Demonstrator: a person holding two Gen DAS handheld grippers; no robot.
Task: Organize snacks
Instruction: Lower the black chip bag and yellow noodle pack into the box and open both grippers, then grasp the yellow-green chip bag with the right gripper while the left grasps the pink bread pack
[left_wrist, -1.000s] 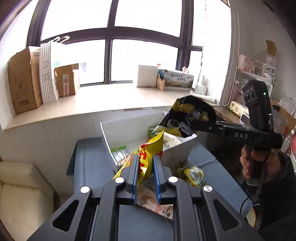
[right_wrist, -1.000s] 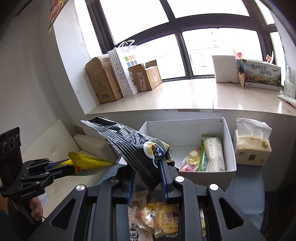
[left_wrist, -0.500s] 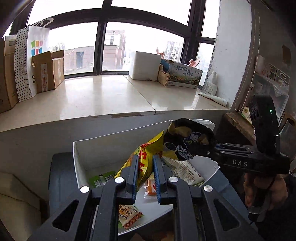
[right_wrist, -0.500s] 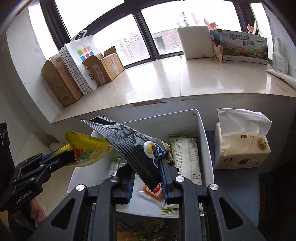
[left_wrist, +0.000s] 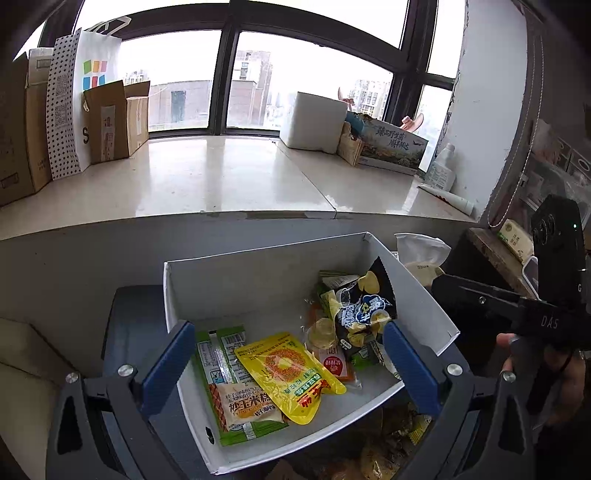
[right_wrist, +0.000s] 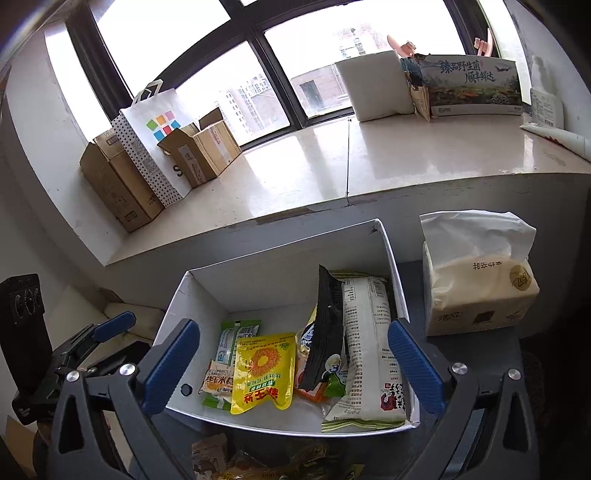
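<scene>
A white box (left_wrist: 258, 273) (right_wrist: 258, 280) stands on a dark grey surface and holds several snacks. A yellow snack pouch (left_wrist: 291, 373) (right_wrist: 264, 373) lies flat in its middle. A black chip bag (left_wrist: 364, 306) (right_wrist: 327, 332) leans upright to its right. Green packets (left_wrist: 221, 354) and a long white packet (right_wrist: 369, 347) also lie inside. My left gripper (left_wrist: 288, 369) is open and empty above the box front. My right gripper (right_wrist: 291, 363) is open and empty above the box; it also shows in the left wrist view (left_wrist: 480, 299).
A tissue pack (right_wrist: 476, 280) stands right of the box. More loose snacks (right_wrist: 280, 461) lie in front of the box. A wide windowsill (left_wrist: 221, 177) behind holds cardboard boxes (right_wrist: 122, 184), a dotted paper bag (left_wrist: 81, 99) and a white foam block (right_wrist: 376, 85).
Both grippers have opened over the box. The yellow pouch dropped from the left and the black chip bag from the right; both now rest inside the box.
</scene>
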